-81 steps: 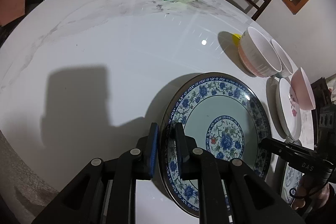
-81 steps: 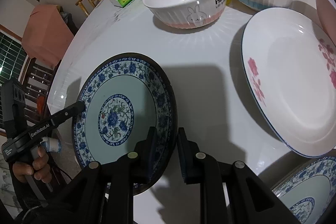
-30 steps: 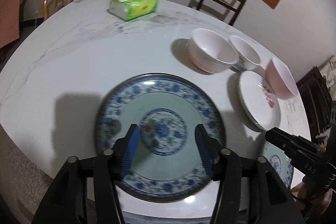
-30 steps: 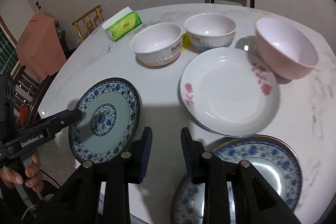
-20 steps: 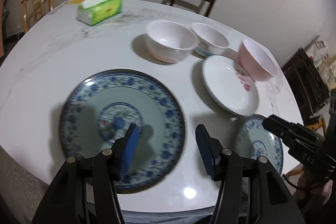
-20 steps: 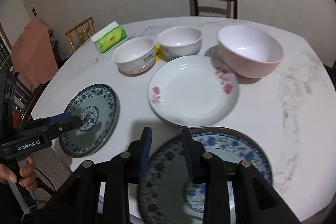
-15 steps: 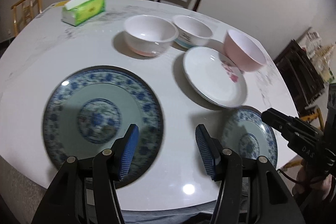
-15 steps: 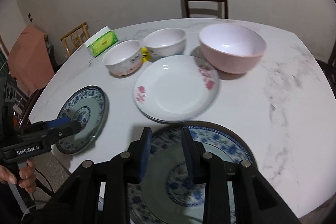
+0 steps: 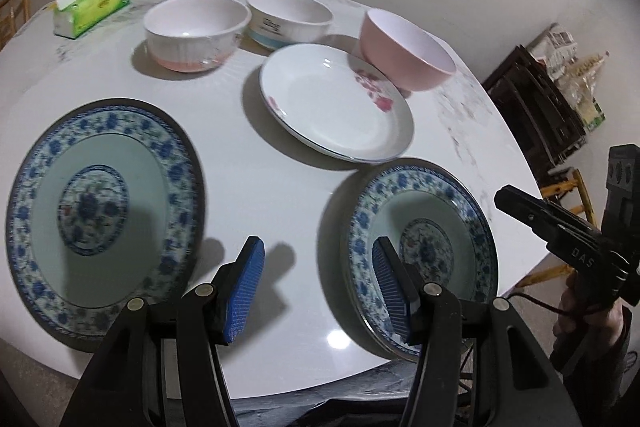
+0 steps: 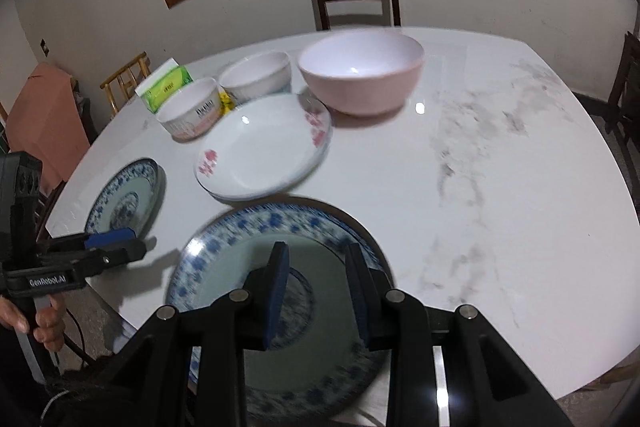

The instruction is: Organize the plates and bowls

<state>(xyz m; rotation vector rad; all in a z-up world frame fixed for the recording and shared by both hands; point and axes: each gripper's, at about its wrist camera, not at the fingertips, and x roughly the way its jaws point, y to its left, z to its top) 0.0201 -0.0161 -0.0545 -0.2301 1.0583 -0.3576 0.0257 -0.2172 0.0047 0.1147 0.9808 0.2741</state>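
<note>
Near table's [image 9: 260, 195] front edge: two blue-patterned plates [image 9: 100, 203] [image 9: 424, 247], glazed, rigid, breakable, slippery; take by rim. Left gripper [image 9: 316, 283] and right gripper [image 10: 316, 291] jaws both apart, empty.

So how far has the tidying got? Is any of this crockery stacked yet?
Hardly started, by the look of it. Nothing is stacked: two blue patterned plates lie apart near the table's front edge, the white flowered plate lies alone, and the three bowls stand separately. Both the left gripper and right gripper are open and empty, the right above a blue plate. All the grouping remains.
</note>
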